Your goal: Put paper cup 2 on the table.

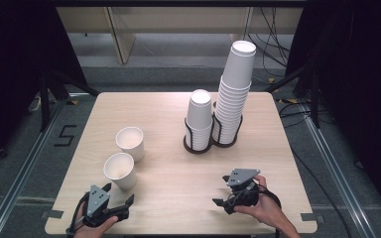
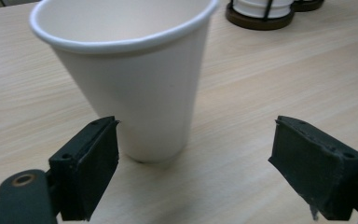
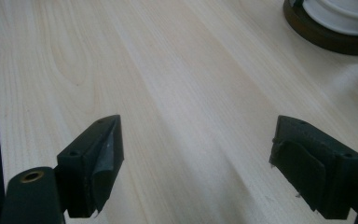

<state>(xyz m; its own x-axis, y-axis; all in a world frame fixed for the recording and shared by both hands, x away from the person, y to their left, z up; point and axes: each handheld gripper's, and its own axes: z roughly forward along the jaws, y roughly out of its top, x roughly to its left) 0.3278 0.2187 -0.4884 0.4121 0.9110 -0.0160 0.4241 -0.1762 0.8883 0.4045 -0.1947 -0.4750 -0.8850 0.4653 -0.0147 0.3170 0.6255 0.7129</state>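
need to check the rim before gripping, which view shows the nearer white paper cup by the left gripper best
The left gripper view: the nearer white paper cup stands upright close up, its rim and base plain, ahead of the open left gripper. The high view shows it small beside a second loose cup.

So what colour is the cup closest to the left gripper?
The cup is plain white; the left gripper view shows it best.

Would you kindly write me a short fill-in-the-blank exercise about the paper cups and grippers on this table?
1. Loose upright cups on the table: ____.
2. The near loose cup stands just ahead of the ____ gripper.
3. The tall stack sits in the holder's ____ ring.
4. The right gripper's jaws are ____.

Missing words: two; left; right; open
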